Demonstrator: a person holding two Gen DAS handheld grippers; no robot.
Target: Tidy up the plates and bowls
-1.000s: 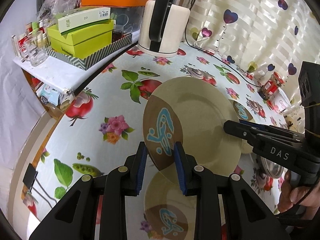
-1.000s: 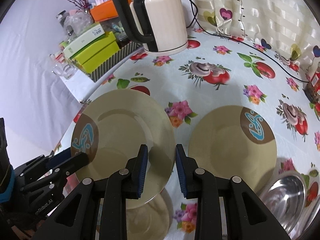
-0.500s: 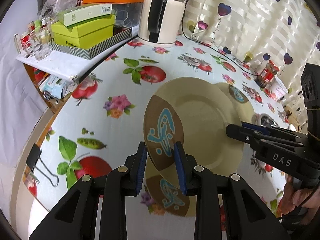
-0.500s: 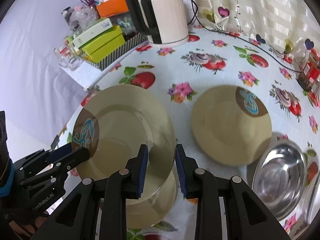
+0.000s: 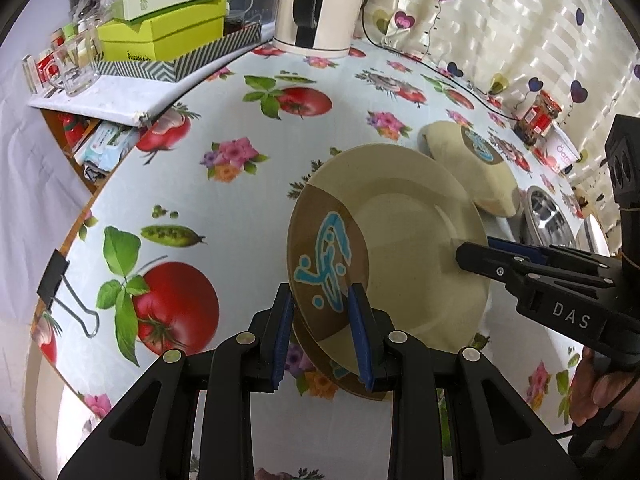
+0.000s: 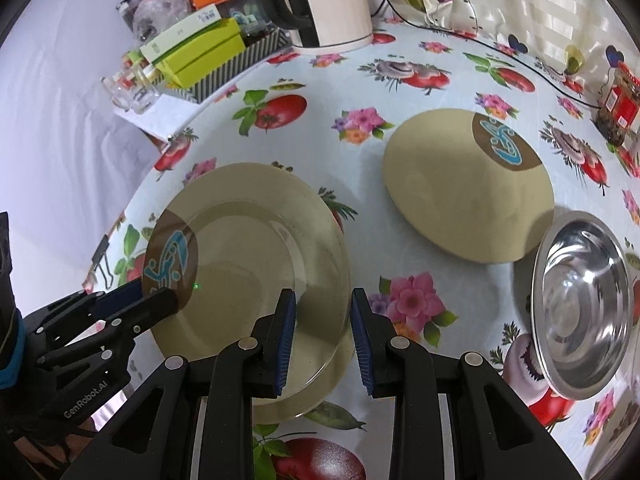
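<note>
A beige plate [image 5: 404, 240] with a brown patch and blue motif hangs tilted just above the flowered table. My left gripper [image 5: 322, 300] is shut on its brown-patch rim. My right gripper [image 6: 322, 300] is shut on the opposite rim, and it shows in the left wrist view as the right gripper [image 5: 474, 250] at the plate's right edge. A matching second plate [image 6: 308, 392] lies on the table directly under the held plate, mostly hidden. A third plate [image 6: 460, 196] lies further right, next to a steel bowl [image 6: 580, 304].
A white kettle [image 6: 332, 4] with its cord stands at the back. Green boxes [image 5: 160, 36] and a glass mug [image 5: 76, 68] sit on a side shelf at left. A binder clip [image 5: 60, 292] grips the table's left edge. A red-labelled jar [image 5: 538, 116] stands at the far right.
Both grippers have carried the plate toward the table's near edge and a little lower. It now hangs closer over the plate lying beneath it. Neither grip has changed.
</note>
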